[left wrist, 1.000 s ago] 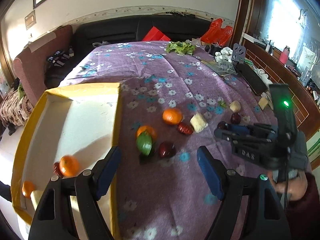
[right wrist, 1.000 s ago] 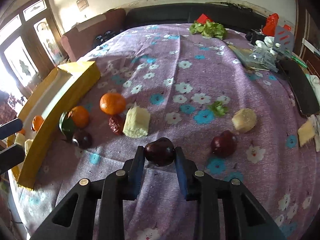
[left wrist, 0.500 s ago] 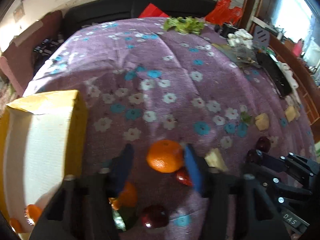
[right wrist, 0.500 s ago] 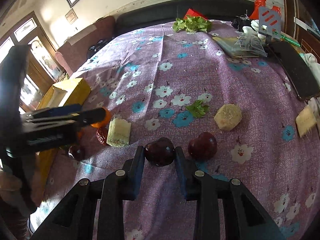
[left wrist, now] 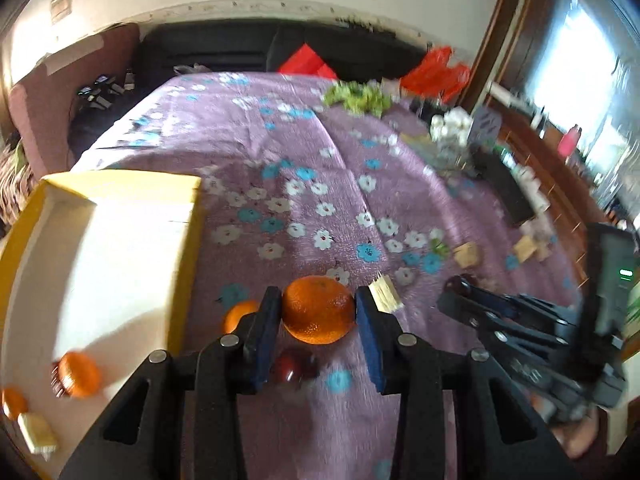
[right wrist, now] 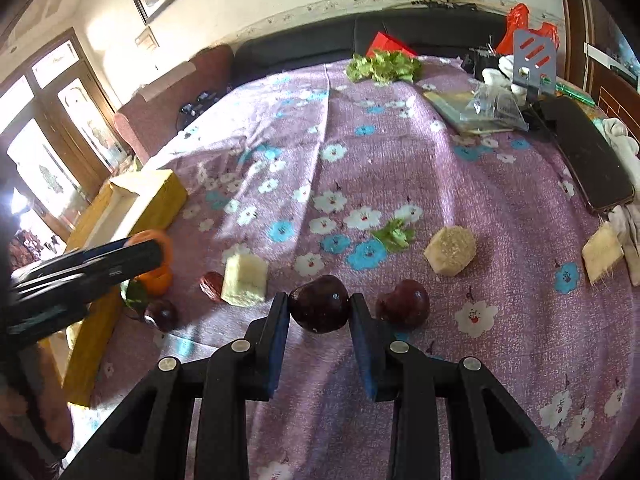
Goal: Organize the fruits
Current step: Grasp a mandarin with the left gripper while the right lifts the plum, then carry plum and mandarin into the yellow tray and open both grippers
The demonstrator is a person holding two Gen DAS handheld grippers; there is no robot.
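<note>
Our left gripper (left wrist: 318, 314) tilts downward over the cloth, clamped on an orange (left wrist: 318, 309). Our right gripper (right wrist: 319, 308), pitched down alike, pinches a dark plum (right wrist: 319, 309). Just right of it lies another plum (right wrist: 403, 303). Farther left sits the yellow box (left wrist: 116, 248), holding an orange already (left wrist: 78, 374).

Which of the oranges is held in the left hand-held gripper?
The large orange between the left hand-held gripper's blue pads; the other oranges lie on the cloth or in the box.
</note>
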